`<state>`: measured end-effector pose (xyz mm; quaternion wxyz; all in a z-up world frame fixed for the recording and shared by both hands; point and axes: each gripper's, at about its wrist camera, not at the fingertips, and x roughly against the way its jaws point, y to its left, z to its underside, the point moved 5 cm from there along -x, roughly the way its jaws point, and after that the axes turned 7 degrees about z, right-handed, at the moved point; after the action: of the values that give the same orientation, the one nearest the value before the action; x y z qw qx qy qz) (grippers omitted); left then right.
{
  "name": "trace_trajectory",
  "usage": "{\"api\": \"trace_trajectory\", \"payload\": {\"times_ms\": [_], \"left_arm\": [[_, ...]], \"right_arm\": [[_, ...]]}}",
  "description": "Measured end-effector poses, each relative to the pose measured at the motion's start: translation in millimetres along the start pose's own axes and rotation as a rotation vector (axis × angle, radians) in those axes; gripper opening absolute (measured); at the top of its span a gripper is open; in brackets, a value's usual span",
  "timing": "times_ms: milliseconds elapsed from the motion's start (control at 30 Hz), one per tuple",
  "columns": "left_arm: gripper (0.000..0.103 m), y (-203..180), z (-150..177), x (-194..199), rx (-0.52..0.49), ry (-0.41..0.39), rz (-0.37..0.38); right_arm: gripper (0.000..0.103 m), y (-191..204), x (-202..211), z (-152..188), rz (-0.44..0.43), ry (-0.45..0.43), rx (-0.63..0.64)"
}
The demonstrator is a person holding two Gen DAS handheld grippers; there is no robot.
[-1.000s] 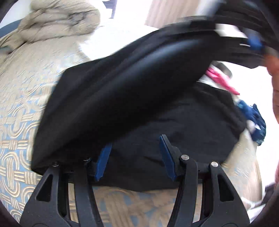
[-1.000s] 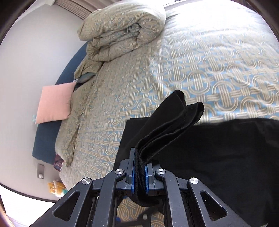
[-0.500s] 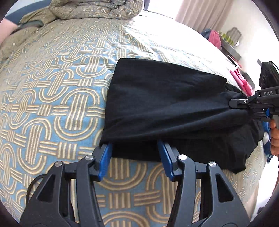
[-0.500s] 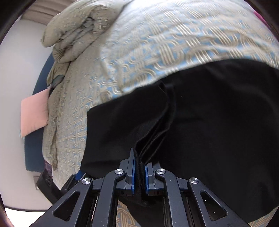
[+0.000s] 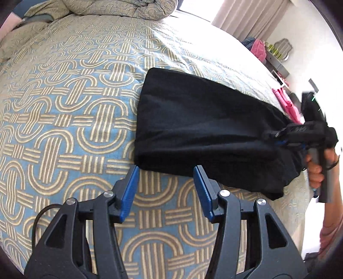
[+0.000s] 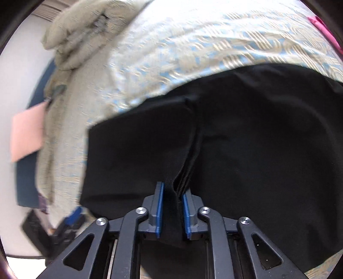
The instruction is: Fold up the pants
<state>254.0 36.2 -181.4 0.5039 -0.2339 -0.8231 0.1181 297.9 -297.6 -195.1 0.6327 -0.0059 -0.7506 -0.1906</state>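
Observation:
The black pants [image 5: 203,128] lie folded over on the patterned bedspread [image 5: 64,128], one layer on another. My left gripper [image 5: 166,173] is open just off their near left corner, with nothing between its blue pads. My right gripper [image 6: 173,188] is down at the opposite end of the pants [image 6: 257,139]. Its jaws are opening and a bunched fold of black cloth still stands loosely between the pads. The left wrist view shows the right gripper [image 5: 278,137] at the far right, held by a hand [image 5: 317,167].
A rolled duvet [image 5: 128,8] lies at the head of the bed, with a pink pillow [image 6: 27,131] beyond it. Pink clothes [image 5: 287,105] sit near the bed's right edge. Curtains [image 5: 246,17] and a shelf stand behind.
The lifted pants half has come down flat onto the lower layer. My left gripper has pulled back off the cloth edge. My right gripper sank to the bed and its pads have parted.

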Motion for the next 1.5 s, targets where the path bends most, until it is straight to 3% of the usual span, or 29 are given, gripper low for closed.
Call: {"api": "trace_trajectory", "payload": {"times_ms": [167, 233, 300, 333, 400, 467, 533, 567, 600, 633, 667, 767, 900, 967, 1033, 1167, 1200, 1267, 1300, 1400, 1500], "left_arm": [[0.054, 15, -11, 19, 0.065, -0.048, -0.005], [0.054, 14, -20, 21, 0.053, -0.071, -0.018], [0.054, 10, -28, 20, 0.033, -0.082, -0.022], [0.054, 7, -34, 17, 0.023, -0.086, -0.018], [0.054, -2, -43, 10, 0.004, -0.092, -0.008], [0.054, -15, -52, -1, -0.019, -0.094, 0.026], [0.054, -27, -57, -15, -0.038, -0.080, 0.056], [0.055, -30, -56, -24, -0.055, -0.063, 0.063], [0.055, -31, -54, -34, -0.074, -0.033, 0.052], [0.055, -28, -49, -48, -0.088, 0.018, -0.007], [0.054, -21, -42, -61, -0.096, 0.061, -0.067], [0.054, -20, -32, -63, -0.159, 0.013, -0.091], [0.055, -24, -36, -57, -0.153, 0.030, -0.099], [0.054, -25, -40, -53, -0.123, 0.025, -0.072], [0.054, -26, -43, -48, -0.101, 0.011, -0.047], [0.055, -33, -42, -52, -0.111, 0.006, -0.032], [0.056, -32, -41, -57, -0.120, 0.019, -0.050], [0.056, -24, -35, -72, -0.134, 0.049, -0.075], [0.056, -24, -34, -71, -0.143, 0.024, -0.075], [0.056, -24, -33, -68, -0.147, 0.020, -0.074], [0.056, -25, -35, -65, -0.134, 0.027, -0.078]], "right_arm": [[0.024, -19, 1, 5, -0.044, 0.027, -0.107], [0.025, -27, 10, 5, 0.010, 0.003, -0.130], [0.025, -27, 29, 4, 0.106, -0.079, -0.106], [0.025, -21, 35, 4, 0.113, -0.104, -0.093], [0.025, -5, 47, 8, 0.029, -0.135, -0.060], [0.025, 13, 47, 11, -0.126, -0.103, -0.036], [0.025, 26, 39, 16, -0.219, -0.059, -0.021], [0.025, 27, 32, 18, -0.223, -0.057, -0.021], [0.025, 26, 23, 20, -0.201, -0.037, -0.023], [0.025, 20, 11, 23, -0.144, -0.007, -0.034], [0.017, 6, -9, 28, -0.055, 0.052, -0.072], [0.014, -11, -9, 28, -0.147, 0.052, -0.172], [0.018, -13, 9, 20, -0.074, 0.017, -0.126], [0.018, -3, 23, 7, -0.001, -0.072, -0.061], [0.018, 10, 29, -8, -0.010, -0.117, -0.031], [0.018, 34, 15, -44, -0.128, -0.093, -0.034], [0.018, 34, 8, -53, -0.117, -0.090, -0.041], [0.015, 17, -12, -76, 0.025, -0.107, -0.097], [0.015, 12, -19, -81, 0.027, -0.104, -0.121], [0.016, -1, -14, -84, -0.091, -0.092, -0.209], [0.018, -12, 8, -72, -0.051, -0.126, -0.165]]}}
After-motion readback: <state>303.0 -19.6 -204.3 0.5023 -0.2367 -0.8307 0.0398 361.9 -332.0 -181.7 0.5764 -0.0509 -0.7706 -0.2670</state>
